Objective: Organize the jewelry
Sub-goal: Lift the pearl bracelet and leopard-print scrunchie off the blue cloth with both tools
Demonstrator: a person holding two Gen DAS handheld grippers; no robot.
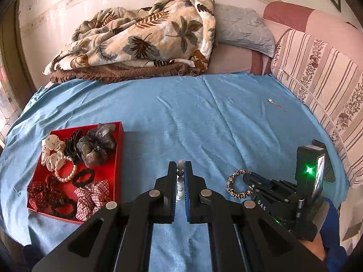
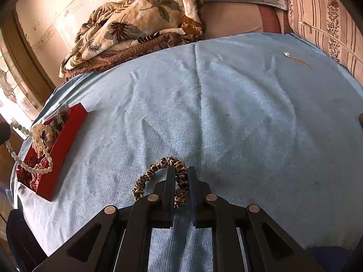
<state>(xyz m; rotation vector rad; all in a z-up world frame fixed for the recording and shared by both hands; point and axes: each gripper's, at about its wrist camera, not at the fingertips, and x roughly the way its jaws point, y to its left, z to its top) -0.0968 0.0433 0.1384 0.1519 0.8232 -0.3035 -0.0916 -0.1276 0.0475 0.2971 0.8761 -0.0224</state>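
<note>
My left gripper [image 1: 180, 170] is shut on a white bead necklace [image 1: 180, 181], which hangs in a loop over the tray in the right wrist view [image 2: 34, 170]. The red tray [image 1: 119, 158] sits at the left on the blue blanket and holds several scrunchies, a black leaf clip and a pearl bracelet [image 1: 65, 174]. My right gripper [image 2: 181, 176] is shut on a leopard-print scrunchie [image 2: 156, 170], seen low on the blanket in the left wrist view [image 1: 238, 183]. A thin chain with a pearl pendant [image 1: 275, 104] lies far right on the blanket, also in the right wrist view [image 2: 295, 59].
A folded leaf-print quilt [image 1: 140, 38] and a grey pillow [image 1: 245, 29] lie at the back. A striped pink cushion [image 1: 324, 86] runs along the right edge. The red tray also shows at the left of the right wrist view [image 2: 63, 145].
</note>
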